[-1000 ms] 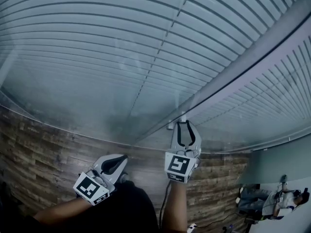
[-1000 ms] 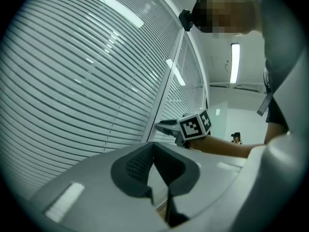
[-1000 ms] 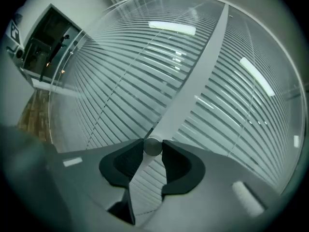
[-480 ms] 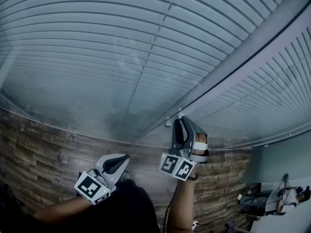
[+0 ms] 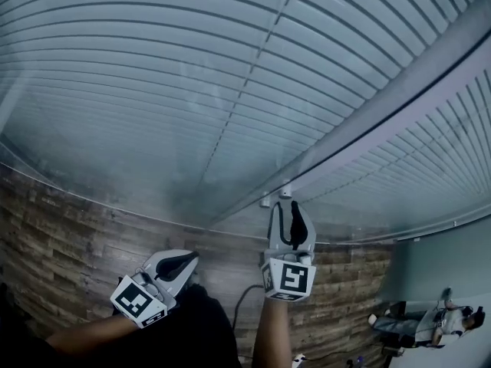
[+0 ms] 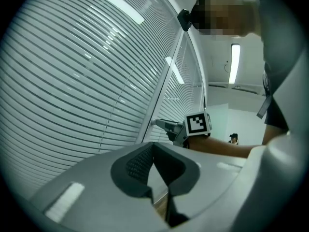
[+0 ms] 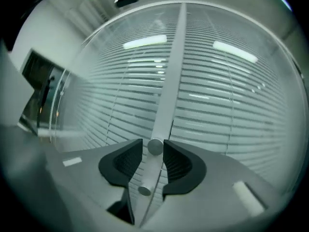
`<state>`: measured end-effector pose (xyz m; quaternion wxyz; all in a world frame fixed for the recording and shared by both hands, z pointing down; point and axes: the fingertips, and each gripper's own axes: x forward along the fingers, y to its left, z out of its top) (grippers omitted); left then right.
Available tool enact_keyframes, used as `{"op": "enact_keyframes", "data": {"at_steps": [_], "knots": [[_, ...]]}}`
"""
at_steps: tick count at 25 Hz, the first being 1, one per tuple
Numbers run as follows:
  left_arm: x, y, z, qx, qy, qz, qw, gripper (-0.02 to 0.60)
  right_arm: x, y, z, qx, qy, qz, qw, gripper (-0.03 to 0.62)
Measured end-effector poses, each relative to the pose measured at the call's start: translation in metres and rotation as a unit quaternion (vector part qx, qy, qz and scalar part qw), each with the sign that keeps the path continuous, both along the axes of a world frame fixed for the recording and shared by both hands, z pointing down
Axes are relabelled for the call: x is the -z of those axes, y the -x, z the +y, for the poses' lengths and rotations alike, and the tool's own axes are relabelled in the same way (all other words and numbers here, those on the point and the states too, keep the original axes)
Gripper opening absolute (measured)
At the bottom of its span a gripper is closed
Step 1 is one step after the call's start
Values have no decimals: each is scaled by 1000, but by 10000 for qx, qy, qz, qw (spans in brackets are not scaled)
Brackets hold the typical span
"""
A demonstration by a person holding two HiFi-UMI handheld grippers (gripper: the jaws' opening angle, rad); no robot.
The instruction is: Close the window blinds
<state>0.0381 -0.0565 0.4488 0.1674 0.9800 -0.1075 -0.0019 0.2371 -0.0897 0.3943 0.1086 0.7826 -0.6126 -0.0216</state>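
White slatted blinds point(image 5: 192, 90) hang behind glass on both sides of a grey mullion point(image 5: 383, 121). Two small round knobs stick out of the mullion's lower end, one point(image 5: 285, 193) beside the other point(image 5: 265, 202). My right gripper point(image 5: 285, 203) points level at the mullion, with the farther knob point(image 7: 155, 147) between its fingertips. Its jaws have just been opening: the right pad touches the knob, the left pad stands slightly off it. The nearer knob point(image 7: 144, 190) lies deeper in the gap. My left gripper point(image 5: 188, 256) hangs lower left, jaws together, holding nothing, away from the window.
A wood-plank surface point(image 5: 69, 244) runs below the window. A dark cable point(image 5: 244, 305) hangs by my right arm. A person point(image 5: 430, 324) is far off at the lower right. In the left gripper view the right gripper's marker cube point(image 6: 199, 123) shows against the mullion.
My right gripper rolled to the side at the knob, then back, so its marker cube faces the camera squarely again. The left gripper barely moved.
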Motion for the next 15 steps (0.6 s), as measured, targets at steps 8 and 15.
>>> {"op": "enact_keyframes", "data": {"at_steps": [8, 15], "knots": [[-7, 0, -8, 77, 219, 73, 9997, -2, -22, 12, 27, -84, -75, -1100, 9939, 23], [-11, 2, -14, 551, 29, -60, 9985, -2, -18, 20, 49, 12, -538, -961, 9939, 2]]}}
